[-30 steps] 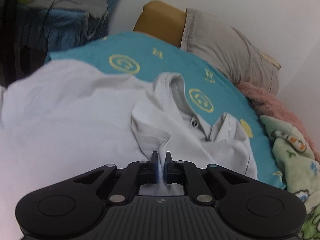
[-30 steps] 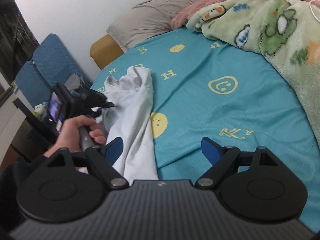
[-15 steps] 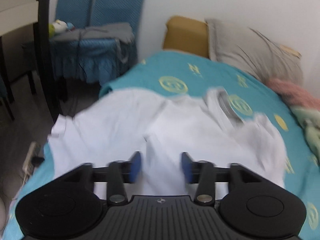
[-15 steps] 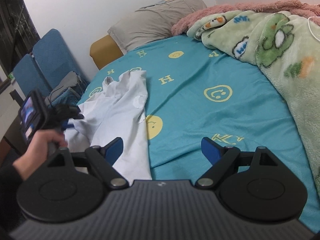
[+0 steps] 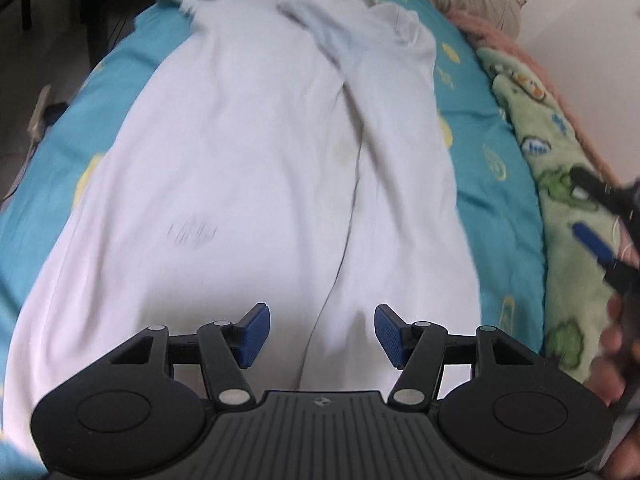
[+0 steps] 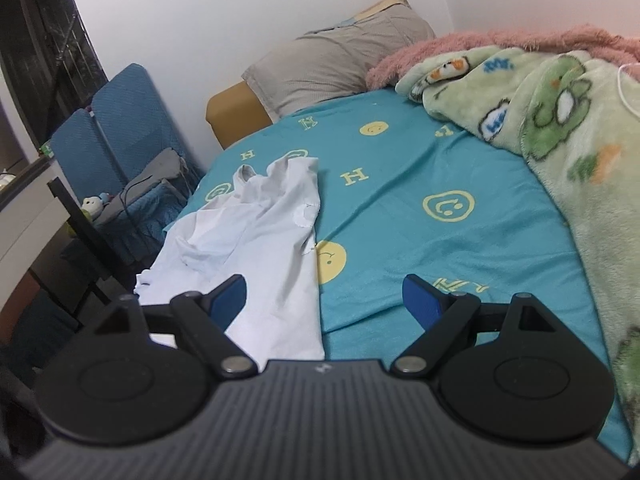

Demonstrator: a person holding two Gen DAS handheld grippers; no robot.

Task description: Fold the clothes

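Note:
A white shirt (image 5: 256, 152) lies lengthwise on the teal bedsheet (image 5: 492, 168), its collar at the far end and one side folded over the middle. My left gripper (image 5: 322, 334) hovers open above the shirt's near hem, nothing between its blue pads. In the right wrist view the same shirt (image 6: 256, 240) lies at the bed's left edge. My right gripper (image 6: 324, 298) is open over the shirt's near right edge and the sheet (image 6: 420, 168). At the right edge of the left wrist view the right gripper (image 5: 600, 220) shows, held by a hand.
A green cartoon blanket (image 6: 560, 128) and pink fleece (image 6: 480, 44) are heaped along the bed's right side. A grey pillow (image 6: 336, 64) lies at the head. Blue chairs (image 6: 124, 120) with grey clothing stand beside the bed on the left, by a dark table edge (image 6: 76, 216).
My left gripper let go of the shirt's fold and opened, then drew back to the hem end. The shirt now lies flatter and stretched out. The right gripper stayed open.

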